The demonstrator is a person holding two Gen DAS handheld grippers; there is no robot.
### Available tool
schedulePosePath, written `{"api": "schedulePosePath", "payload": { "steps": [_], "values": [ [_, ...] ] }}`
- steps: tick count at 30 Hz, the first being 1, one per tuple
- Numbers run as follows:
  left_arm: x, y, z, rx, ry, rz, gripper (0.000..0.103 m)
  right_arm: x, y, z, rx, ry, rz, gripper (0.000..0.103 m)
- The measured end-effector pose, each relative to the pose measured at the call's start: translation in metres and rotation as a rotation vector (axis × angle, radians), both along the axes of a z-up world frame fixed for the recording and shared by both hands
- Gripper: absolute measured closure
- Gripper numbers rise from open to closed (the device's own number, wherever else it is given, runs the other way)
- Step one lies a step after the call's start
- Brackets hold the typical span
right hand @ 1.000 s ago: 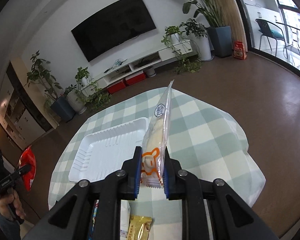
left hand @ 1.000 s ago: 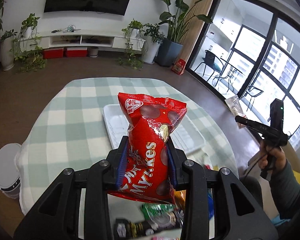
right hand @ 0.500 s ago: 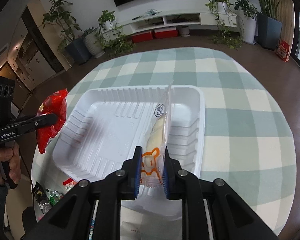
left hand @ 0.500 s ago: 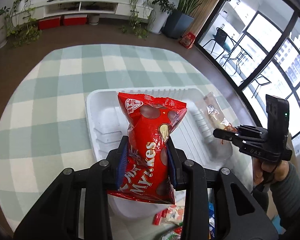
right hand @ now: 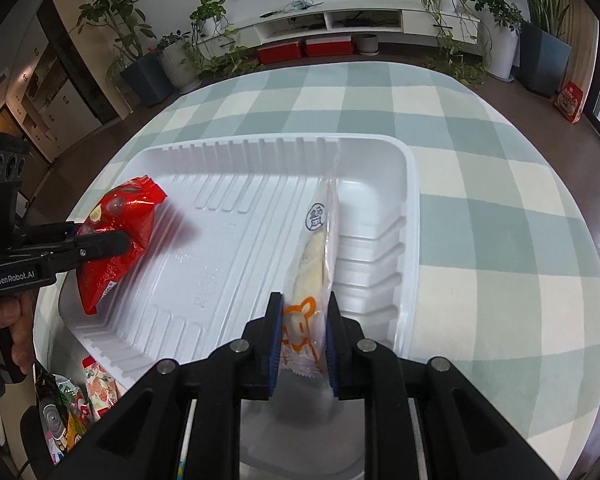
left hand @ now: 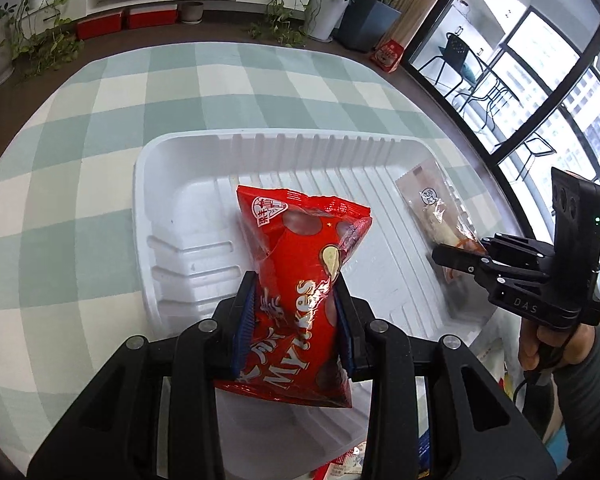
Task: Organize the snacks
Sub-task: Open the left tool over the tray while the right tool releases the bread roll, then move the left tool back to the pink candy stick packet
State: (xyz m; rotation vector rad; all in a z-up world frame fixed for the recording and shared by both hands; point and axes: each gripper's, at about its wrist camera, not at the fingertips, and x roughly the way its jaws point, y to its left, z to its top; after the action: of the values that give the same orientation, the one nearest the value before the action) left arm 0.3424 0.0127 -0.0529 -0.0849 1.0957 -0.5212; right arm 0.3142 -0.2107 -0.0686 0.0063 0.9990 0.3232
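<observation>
A white ribbed tray [left hand: 180, 168] [right hand: 408, 208] lies on the green-checked tablecloth. My left gripper [left hand: 296, 320] is shut on a red snack bag [left hand: 300, 264], held upright over the tray's near left part; the right wrist view shows that red snack bag [right hand: 116, 232] low over the tray floor, in the left gripper [right hand: 100, 246]. My right gripper [right hand: 302, 340] is shut on a clear wrapped bread stick [right hand: 318, 248], which hangs along the tray's right side. In the left wrist view the bread stick [left hand: 436, 208] sits in the right gripper [left hand: 452, 258] above the tray's right end.
Several loose snack packets [right hand: 80, 396] lie on the cloth by the tray's near left corner. The table [right hand: 500, 208] extends past the tray on the right and far side. A person's hand [left hand: 548, 344] grips the right tool. Plants and a low white cabinet stand beyond.
Both grippers came down and forward over the tray. The red bag and the bread stick now hang low inside it, still gripped.
</observation>
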Motion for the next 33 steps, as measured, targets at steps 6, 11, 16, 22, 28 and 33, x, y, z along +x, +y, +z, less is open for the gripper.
{"api": "schedulePosePath", "payload": {
  "steps": [6,11,16,22,28,33],
  "values": [
    [0.0,-0.005,-0.004,0.022,0.0,0.006,0.065,-0.003,0.004,0.001,-0.014,-0.017,0.011,0.076],
    [0.0,-0.008,-0.004,0.048,-0.017,0.014,0.054,-0.004,0.009,0.003,-0.033,-0.027,0.028,0.068],
    [-0.002,-0.002,0.003,0.037,-0.034,0.027,0.045,-0.009,0.003,0.012,-0.038,-0.062,0.02,0.061],
    [-0.015,0.014,0.026,0.012,-0.088,0.051,0.036,-0.018,-0.015,0.036,0.016,-0.124,-0.01,0.052],
    [-0.057,0.041,0.078,-0.073,-0.232,0.06,0.006,-0.045,-0.047,0.071,0.094,-0.188,-0.073,0.039],
    [-0.121,0.056,0.108,-0.024,-0.412,0.034,0.0,-0.093,-0.08,0.089,0.219,-0.235,-0.148,0.026]
  ]
}}
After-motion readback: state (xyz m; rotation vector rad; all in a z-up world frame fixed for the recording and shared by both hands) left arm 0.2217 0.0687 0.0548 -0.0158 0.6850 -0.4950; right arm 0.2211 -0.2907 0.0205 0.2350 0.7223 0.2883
